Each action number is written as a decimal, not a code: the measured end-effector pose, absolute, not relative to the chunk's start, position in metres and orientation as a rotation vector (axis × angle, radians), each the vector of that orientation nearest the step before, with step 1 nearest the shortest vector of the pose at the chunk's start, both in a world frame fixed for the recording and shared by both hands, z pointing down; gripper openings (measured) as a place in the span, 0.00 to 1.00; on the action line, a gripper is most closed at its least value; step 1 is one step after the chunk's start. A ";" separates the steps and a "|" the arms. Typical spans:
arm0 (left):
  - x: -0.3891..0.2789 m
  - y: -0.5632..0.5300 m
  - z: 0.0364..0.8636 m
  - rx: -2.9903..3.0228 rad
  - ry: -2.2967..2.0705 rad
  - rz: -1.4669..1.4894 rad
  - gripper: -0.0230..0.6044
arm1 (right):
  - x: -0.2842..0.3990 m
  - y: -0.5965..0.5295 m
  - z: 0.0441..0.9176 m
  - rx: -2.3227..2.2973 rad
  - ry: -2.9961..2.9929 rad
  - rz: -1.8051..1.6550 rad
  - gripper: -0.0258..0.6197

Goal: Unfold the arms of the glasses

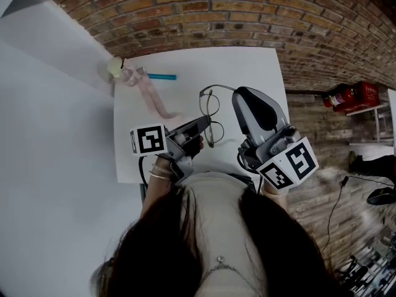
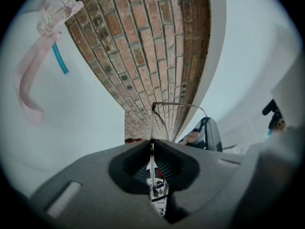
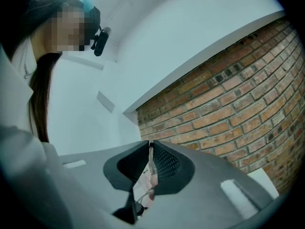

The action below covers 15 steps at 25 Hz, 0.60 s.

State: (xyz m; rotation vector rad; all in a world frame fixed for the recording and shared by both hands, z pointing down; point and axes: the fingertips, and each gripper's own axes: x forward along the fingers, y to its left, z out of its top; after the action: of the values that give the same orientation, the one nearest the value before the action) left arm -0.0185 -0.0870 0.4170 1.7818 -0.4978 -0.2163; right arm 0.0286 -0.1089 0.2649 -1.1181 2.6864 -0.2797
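Thin wire-framed glasses (image 1: 212,111) are held above the white table (image 1: 260,67), in front of the person. My left gripper (image 1: 203,126) is shut on the frame beside the lenses; in the left gripper view the wire (image 2: 152,128) rises out of the closed jaws. From there one arm (image 2: 183,106) bends across toward my right gripper (image 2: 207,132). My right gripper (image 1: 237,93) is shut on the far end of that arm (image 1: 218,87), which stands away from the lenses. In the right gripper view its jaws meet on a thin sliver (image 3: 150,149).
At the table's back left lies a clear item with a pink strap (image 1: 151,94) and a pale cap (image 1: 115,67), with a teal stick (image 1: 162,77) beside it. The floor is brick (image 1: 247,11). A red container (image 1: 351,95) stands at the right, with cables (image 1: 337,203) nearby.
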 end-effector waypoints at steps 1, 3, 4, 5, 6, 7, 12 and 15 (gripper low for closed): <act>-0.018 -0.086 0.417 1.785 -0.495 -0.211 0.07 | 0.029 -0.109 0.265 -1.120 2.685 -0.279 0.09; -0.017 -0.086 0.418 1.789 -0.489 -0.203 0.07 | 0.029 -0.110 0.265 -1.121 2.684 -0.278 0.09; -0.017 -0.085 0.418 1.788 -0.487 -0.201 0.07 | 0.030 -0.110 0.265 -1.121 2.684 -0.278 0.09; -0.016 -0.085 0.418 1.785 -0.485 -0.203 0.07 | 0.030 -0.110 0.265 -1.119 2.684 -0.278 0.09; -0.016 -0.085 0.416 1.778 -0.480 -0.212 0.07 | 0.030 -0.109 0.265 -1.116 2.685 -0.278 0.09; -0.015 -0.085 0.414 1.767 -0.472 -0.228 0.07 | 0.030 -0.109 0.265 -1.112 2.686 -0.278 0.09; -0.014 -0.087 0.410 1.739 -0.451 -0.280 0.07 | 0.028 -0.107 0.266 -1.085 2.685 -0.277 0.09; -0.020 -0.090 0.417 1.768 -0.488 -0.243 0.07 | 0.027 -0.106 0.265 -1.068 2.690 -0.273 0.09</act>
State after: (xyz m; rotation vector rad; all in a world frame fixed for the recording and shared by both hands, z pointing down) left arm -0.0197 -0.0897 0.4172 1.7682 -0.4884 -0.2429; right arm 0.0267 -0.1058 0.2654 -1.0681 2.6904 -0.2730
